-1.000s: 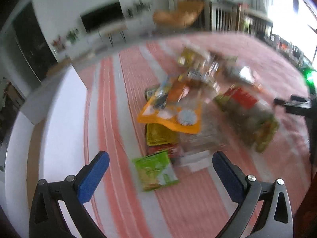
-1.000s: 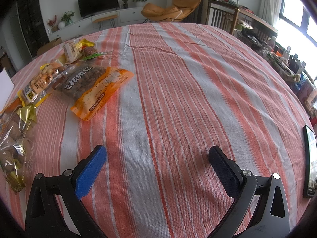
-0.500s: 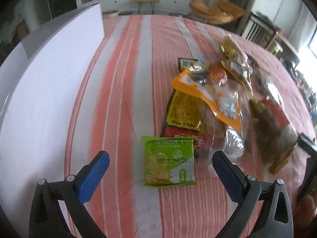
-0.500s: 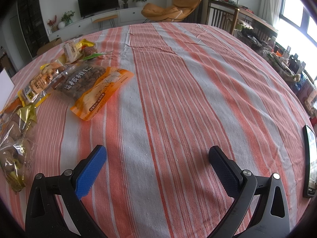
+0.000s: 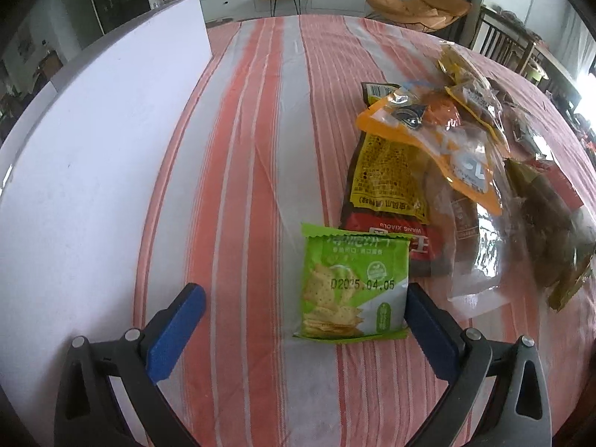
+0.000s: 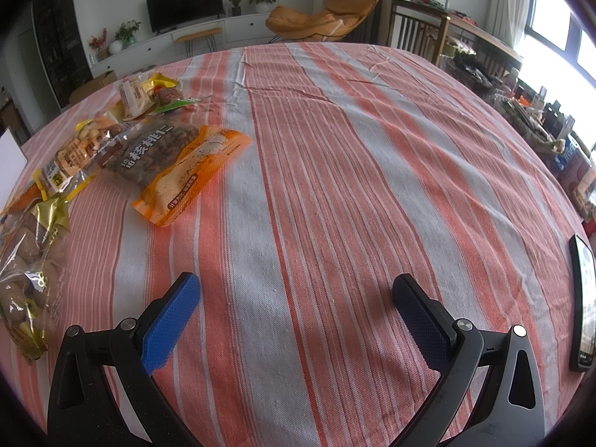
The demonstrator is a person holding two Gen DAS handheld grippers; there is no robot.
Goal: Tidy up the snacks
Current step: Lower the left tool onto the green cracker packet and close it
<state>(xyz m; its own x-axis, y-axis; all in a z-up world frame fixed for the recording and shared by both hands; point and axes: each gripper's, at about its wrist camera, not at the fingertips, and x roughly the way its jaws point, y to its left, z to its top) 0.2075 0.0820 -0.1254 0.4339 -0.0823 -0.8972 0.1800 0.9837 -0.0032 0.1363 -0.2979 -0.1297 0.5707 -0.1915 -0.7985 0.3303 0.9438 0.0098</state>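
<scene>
In the left wrist view my left gripper point(image 5: 301, 298) is open low over the striped tablecloth. A small green cracker packet point(image 5: 352, 283) lies flat between its fingers, close to the right fingertip point(image 5: 417, 298). Behind it lies a pile of snack bags: a red and yellow bag point(image 5: 387, 193), an orange-edged clear bag point(image 5: 439, 138) and a dark bag point(image 5: 547, 223) to the right. In the right wrist view my right gripper point(image 6: 294, 290) is open and empty over bare cloth. An orange walnut bag point(image 6: 171, 160) and several other snack bags point(image 6: 70, 152) lie to its far left.
A large white box point(image 5: 93, 171) stands on the left of the table in the left wrist view. A black phone point(image 6: 583, 298) lies at the table's right edge in the right wrist view. Chairs and cluttered shelves stand beyond the table.
My left gripper has swung left and moved in on the green packet, which now sits between its fingers. The right gripper has not moved.
</scene>
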